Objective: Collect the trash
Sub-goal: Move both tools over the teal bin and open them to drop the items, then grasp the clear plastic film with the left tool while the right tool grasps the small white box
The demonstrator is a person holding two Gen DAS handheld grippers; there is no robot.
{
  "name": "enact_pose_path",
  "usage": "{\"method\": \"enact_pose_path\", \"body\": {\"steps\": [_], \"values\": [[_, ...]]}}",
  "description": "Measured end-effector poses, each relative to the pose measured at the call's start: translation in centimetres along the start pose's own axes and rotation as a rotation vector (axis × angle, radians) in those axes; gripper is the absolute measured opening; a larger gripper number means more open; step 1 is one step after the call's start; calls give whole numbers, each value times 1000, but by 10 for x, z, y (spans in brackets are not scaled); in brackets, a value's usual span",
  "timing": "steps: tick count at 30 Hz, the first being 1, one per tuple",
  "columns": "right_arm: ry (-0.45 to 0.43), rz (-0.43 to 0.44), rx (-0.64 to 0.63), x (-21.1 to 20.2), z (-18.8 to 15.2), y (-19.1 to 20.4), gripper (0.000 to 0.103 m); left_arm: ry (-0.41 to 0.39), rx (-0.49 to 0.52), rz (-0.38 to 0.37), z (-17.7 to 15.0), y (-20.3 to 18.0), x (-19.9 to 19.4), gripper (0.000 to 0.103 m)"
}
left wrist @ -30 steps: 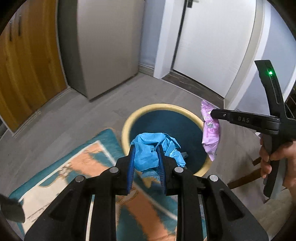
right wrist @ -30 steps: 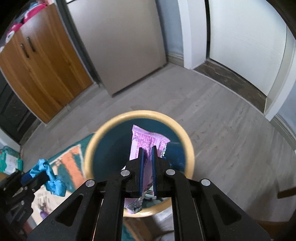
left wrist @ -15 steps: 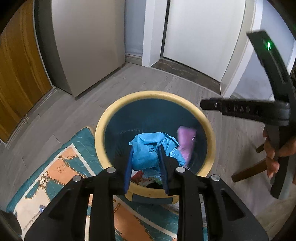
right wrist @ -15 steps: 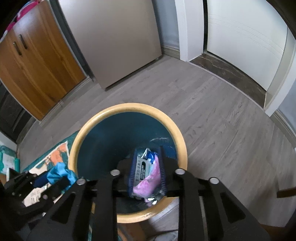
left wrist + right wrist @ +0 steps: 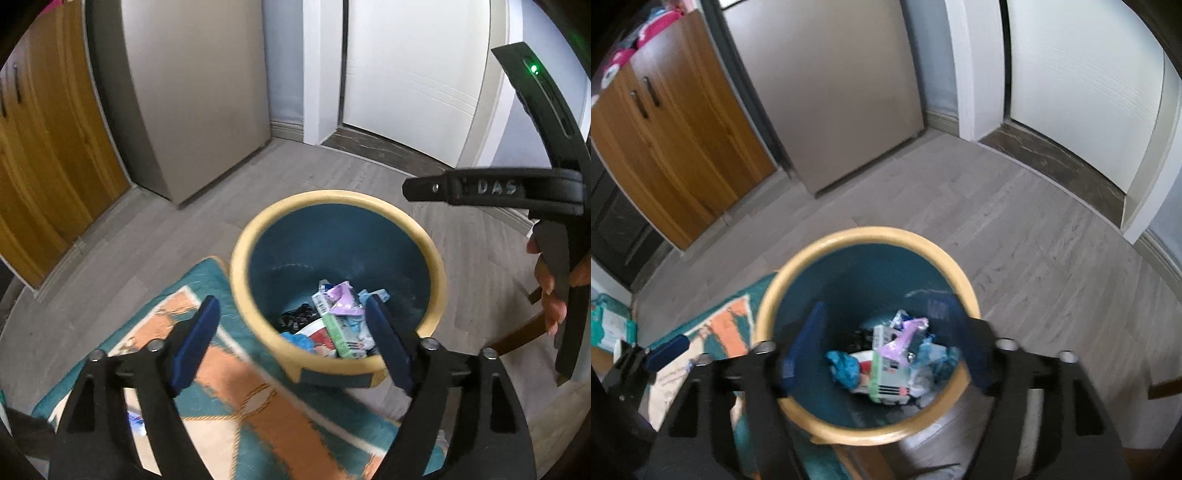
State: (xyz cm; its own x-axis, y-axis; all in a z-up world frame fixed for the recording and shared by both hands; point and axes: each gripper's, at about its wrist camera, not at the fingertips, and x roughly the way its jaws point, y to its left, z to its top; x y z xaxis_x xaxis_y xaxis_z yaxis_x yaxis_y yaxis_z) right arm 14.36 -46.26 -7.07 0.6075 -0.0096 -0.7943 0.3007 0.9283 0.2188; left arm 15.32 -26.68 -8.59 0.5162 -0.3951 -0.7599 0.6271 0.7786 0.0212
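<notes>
- Teal inside and tan at the rim, the bin (image 5: 436, 258) stands on grey plank floor, its near-left side at the edge of a teal and orange rug (image 5: 236, 398).
- Trash lies at the bin's bottom: a purple wrapper (image 5: 905, 338), a crumpled blue glove (image 5: 844, 365), a green and white carton (image 5: 334, 328) and other scraps, piled together.
- Left gripper (image 5: 291, 338) points down at the bin's near rim; its jaws are spreading wide, with nothing held between the blue pads (image 5: 195, 339).
- Right gripper (image 5: 886, 343) hangs over the bin mouth, jaws likewise spreading, blurred, nothing held; the trash shows between them far below.
- In the left view, a hand (image 5: 550, 288) holds the right gripper's black handle at the right edge.
- Far off stand a wooden cabinet (image 5: 665, 147), a grey panel (image 5: 831, 92) and a white door (image 5: 1078, 85).
</notes>
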Motion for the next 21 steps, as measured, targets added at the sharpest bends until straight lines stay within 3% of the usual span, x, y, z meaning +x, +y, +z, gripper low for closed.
{"method": "enact_pose_path", "body": {"steps": [4,9,21], "values": [[-40,30,-27,-16,1,22,94,-31,-15,36,-8,15,-27,89],[-56,57,-79,-28,-3,57,95,-63,-51,92,-24,40,-63,94],[-46,125,-188,-34,-25,145,96,-72,-121,207,-73,99,-124,95]]}}
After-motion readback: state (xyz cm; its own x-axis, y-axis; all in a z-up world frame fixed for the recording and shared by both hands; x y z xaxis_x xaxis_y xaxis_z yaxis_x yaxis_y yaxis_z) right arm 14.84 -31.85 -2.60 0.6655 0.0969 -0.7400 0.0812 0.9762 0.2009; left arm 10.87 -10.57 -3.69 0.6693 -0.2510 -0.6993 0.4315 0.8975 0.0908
